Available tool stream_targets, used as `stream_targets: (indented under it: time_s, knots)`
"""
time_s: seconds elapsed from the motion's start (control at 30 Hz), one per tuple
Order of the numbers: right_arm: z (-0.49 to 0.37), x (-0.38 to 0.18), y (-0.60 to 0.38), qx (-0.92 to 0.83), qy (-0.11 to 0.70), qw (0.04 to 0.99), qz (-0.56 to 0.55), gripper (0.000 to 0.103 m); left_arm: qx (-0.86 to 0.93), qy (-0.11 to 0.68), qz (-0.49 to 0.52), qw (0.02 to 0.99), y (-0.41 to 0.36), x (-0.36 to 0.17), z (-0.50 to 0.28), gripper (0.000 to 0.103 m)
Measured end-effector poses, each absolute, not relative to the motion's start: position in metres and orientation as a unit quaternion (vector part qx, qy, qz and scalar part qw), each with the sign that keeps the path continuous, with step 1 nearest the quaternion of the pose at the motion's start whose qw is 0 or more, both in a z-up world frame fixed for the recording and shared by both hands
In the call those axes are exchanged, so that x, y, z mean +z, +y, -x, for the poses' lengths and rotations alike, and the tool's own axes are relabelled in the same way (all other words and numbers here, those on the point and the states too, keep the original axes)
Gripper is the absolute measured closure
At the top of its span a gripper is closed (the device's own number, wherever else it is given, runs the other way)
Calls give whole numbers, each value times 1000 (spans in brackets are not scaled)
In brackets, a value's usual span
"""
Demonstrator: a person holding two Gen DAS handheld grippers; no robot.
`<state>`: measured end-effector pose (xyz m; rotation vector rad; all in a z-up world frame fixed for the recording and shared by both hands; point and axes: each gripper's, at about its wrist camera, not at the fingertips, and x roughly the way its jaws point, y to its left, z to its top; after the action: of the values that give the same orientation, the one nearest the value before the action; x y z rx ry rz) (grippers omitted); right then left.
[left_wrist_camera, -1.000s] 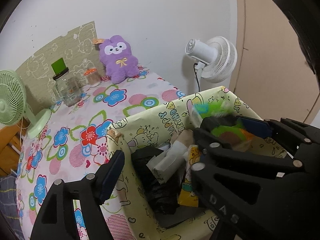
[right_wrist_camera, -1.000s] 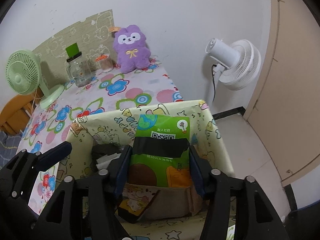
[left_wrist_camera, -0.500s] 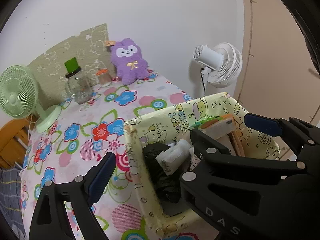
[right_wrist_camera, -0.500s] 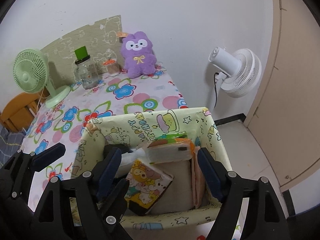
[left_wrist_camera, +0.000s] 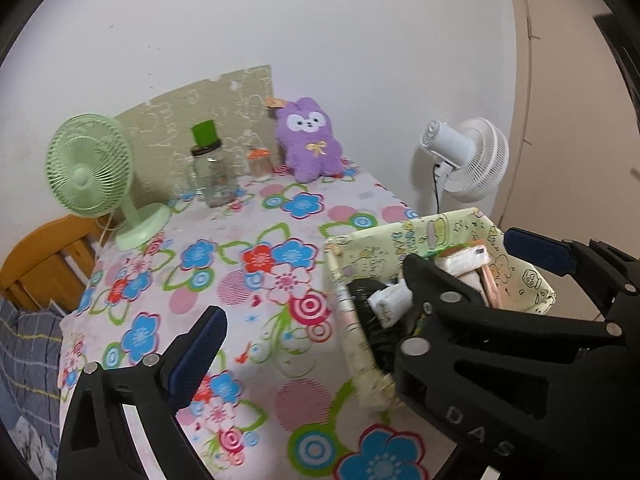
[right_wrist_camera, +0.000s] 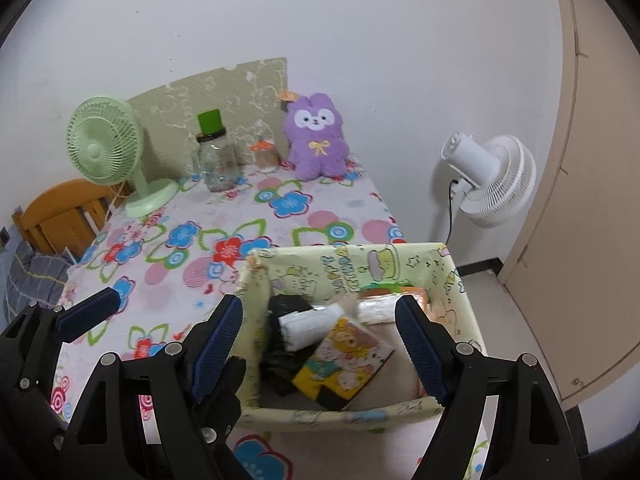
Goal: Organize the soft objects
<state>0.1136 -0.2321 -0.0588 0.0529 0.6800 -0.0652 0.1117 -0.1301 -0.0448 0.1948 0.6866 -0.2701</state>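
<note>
A second ago my right gripper [right_wrist_camera: 320, 336] clamped a green snack packet upright over the fabric storage box [right_wrist_camera: 460, 280]; now that packet lies flat inside, against the far wall, and my jaws stand wide with nothing between them. My left gripper [left_wrist_camera: 304, 320] is opening too, empty, over the floral tablecloth [left_wrist_camera: 248, 240] beside the box. Both views have pulled back and up (the box looks smaller). So this drop is done, I judge. The purple plush bunny [right_wrist_camera: 316, 140] sits by the wall, well apart from the box, possibly next.
</note>
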Motion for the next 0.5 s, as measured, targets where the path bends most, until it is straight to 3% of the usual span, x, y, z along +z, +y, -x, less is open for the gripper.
stream_targets:
  time_s: [0.5]
  knots:
    - [-73, -36, -182, -22, 298, 954, -5, 19, -69, 303, -54, 949, -50, -26, -76, 0]
